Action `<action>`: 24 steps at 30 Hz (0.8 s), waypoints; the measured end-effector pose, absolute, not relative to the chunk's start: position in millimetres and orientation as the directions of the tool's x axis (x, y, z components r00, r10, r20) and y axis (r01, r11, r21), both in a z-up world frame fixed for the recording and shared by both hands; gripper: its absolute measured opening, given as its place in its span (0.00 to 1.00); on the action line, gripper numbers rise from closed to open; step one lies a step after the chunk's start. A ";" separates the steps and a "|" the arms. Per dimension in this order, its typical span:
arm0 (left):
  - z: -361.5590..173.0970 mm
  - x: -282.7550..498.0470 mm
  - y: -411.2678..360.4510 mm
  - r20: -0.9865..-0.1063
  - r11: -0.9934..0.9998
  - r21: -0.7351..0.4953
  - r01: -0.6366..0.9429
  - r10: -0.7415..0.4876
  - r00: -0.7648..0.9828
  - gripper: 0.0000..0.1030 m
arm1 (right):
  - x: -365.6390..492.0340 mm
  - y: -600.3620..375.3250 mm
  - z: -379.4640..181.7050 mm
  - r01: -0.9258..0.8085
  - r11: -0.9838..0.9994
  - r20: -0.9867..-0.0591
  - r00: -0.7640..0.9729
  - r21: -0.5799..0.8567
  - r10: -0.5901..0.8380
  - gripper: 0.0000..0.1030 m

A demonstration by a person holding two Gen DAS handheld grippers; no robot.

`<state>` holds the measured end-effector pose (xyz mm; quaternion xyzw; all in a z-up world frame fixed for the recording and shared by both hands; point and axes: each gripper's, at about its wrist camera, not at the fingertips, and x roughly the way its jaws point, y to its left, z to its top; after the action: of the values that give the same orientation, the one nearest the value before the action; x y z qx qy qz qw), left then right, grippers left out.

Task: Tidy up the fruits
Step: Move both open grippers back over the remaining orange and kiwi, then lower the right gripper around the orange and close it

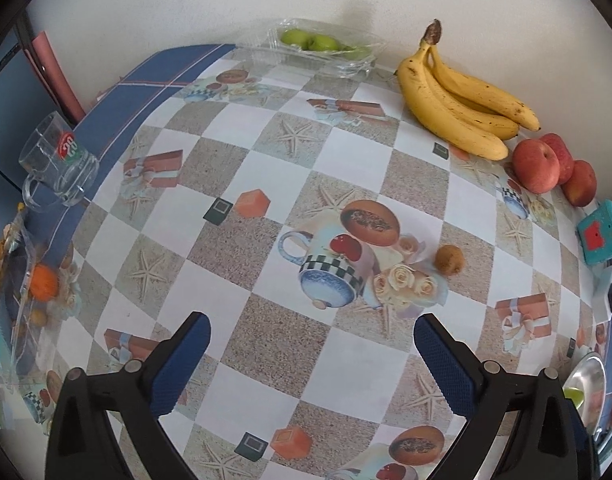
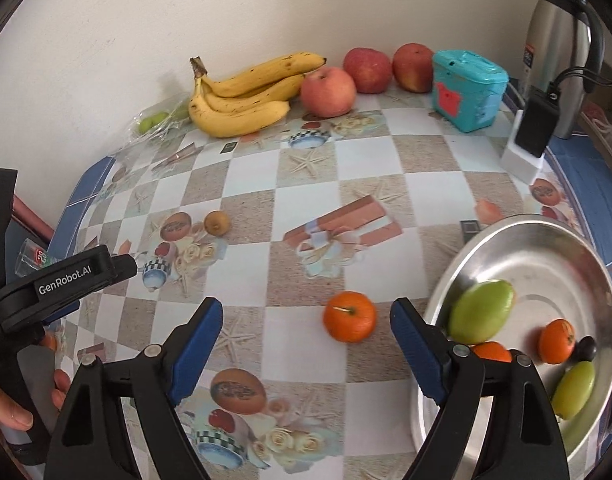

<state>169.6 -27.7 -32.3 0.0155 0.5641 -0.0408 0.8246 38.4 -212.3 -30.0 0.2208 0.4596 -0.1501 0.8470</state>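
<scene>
Your right hand-held gripper (image 2: 306, 320) is wide, empty; the tangerine (image 2: 349, 316) sits on the bench just ahead between its jaws, w/ the metal bowl (image 2: 546, 240) right beside. Left hand-held gripper (image 1: 312, 332) is wide too, nothing in it; the small brown fruit (image 1: 448, 260) lies ahead-right, farther off.

Your right gripper (image 2: 306, 334) has black triangular fingers tipped with textured blue pads (image 2: 195, 346) and round silver screws at the joints. Your left gripper (image 1: 312, 354) is built the same, and at the right wrist view's left edge its black body carries white "GenRobot.AI" lettering.
</scene>
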 end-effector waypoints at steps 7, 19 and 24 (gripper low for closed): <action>-46.8 174.3 -26.5 -0.944 0.996 -0.015 0.086 -0.042 0.327 1.00 | 47.0 -207.6 -47.3 0.451 0.868 -0.871 0.489 0.208 -0.046 0.84; -62.5 174.0 -42.4 -0.957 0.990 -0.007 0.138 -0.047 0.286 1.00 | 51.4 -209.2 -65.8 0.448 0.889 -0.884 0.449 0.097 -0.130 0.84; -65.2 175.2 -45.5 -0.959 0.990 -0.009 0.144 -0.049 0.280 1.00 | 54.1 -205.4 -66.4 0.420 0.906 -0.876 0.455 0.055 -0.157 0.77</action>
<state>175.2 -45.5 -65.2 0.0397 0.5968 -0.0606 0.7991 54.1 -205.4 -66.4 0.1332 0.4931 -0.1713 0.8425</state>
